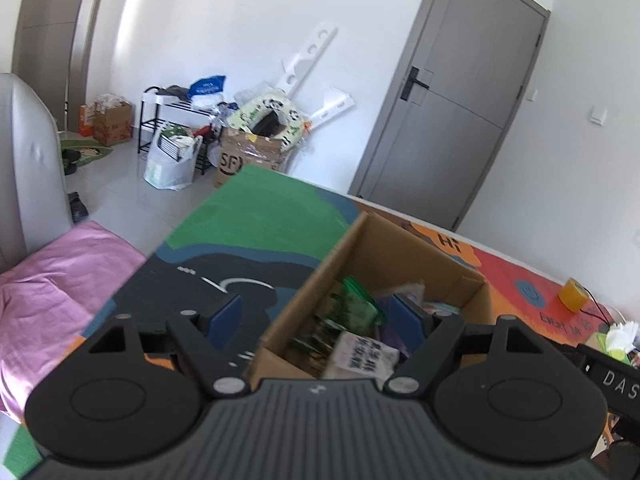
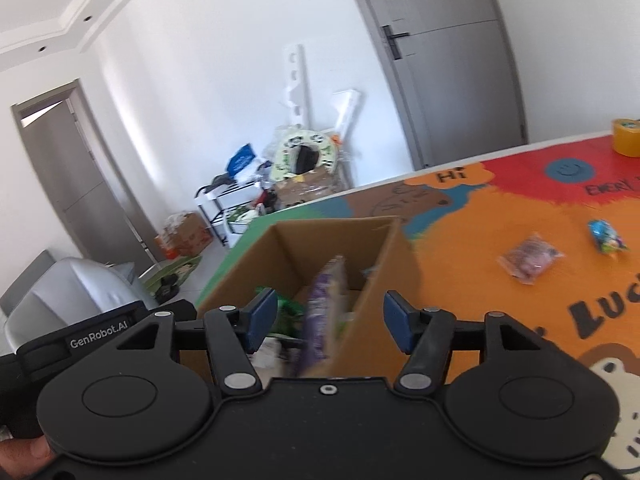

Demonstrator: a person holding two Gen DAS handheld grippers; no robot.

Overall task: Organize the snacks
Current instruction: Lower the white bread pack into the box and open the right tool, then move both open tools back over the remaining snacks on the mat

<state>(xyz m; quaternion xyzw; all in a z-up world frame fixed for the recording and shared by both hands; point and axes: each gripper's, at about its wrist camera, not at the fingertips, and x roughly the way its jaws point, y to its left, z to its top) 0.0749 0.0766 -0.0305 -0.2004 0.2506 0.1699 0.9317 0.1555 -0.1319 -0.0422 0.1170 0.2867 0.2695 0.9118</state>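
An open cardboard box [image 1: 400,252] stands on a colourful mat and holds several snack packets, among them a green one [image 1: 358,304]. My left gripper [image 1: 316,314] is open, its fingers either side of the box's left wall and not pressing on it. In the right wrist view the same box [image 2: 320,248] lies straight ahead. My right gripper [image 2: 330,320] is open over its near edge. A blurred purple packet [image 2: 318,308] stands upright between the pads, touching neither. A pink packet [image 2: 530,258] and a blue packet [image 2: 606,236] lie loose on the mat to the right.
A yellow tape roll [image 2: 626,136] sits at the mat's far right edge. A green tissue box [image 1: 616,340] is near the right gripper's body. Pink bedding [image 1: 52,280] lies left of the table. Boxes, bags and a rack crowd the floor by the far wall.
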